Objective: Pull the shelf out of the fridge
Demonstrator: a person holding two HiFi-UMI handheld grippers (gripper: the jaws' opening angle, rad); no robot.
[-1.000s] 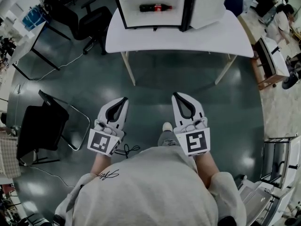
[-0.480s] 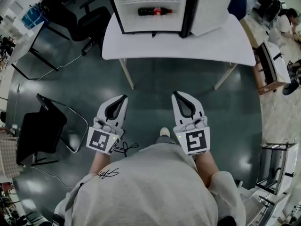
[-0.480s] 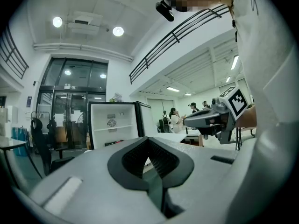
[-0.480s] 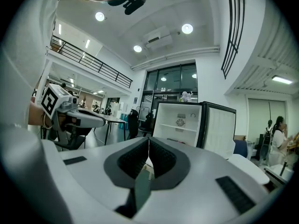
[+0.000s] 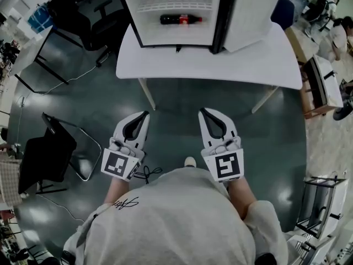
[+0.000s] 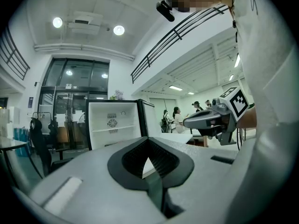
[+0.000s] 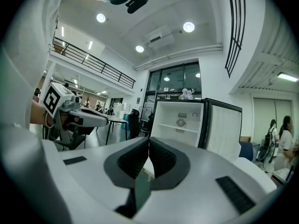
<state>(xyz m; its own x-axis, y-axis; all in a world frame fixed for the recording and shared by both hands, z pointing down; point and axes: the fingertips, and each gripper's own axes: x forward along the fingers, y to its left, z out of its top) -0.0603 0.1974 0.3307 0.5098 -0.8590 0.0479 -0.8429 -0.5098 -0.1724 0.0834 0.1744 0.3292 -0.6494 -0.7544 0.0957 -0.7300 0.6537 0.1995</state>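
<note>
One fridge point(image 5: 176, 35), top cut off, shelf point(image 5: 174, 6) foreshortened

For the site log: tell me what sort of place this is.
Probably an open-plan office or lab hall: an office chair, a small open fridge on a white table, a railed mezzanine and tall glass doors.
</note>
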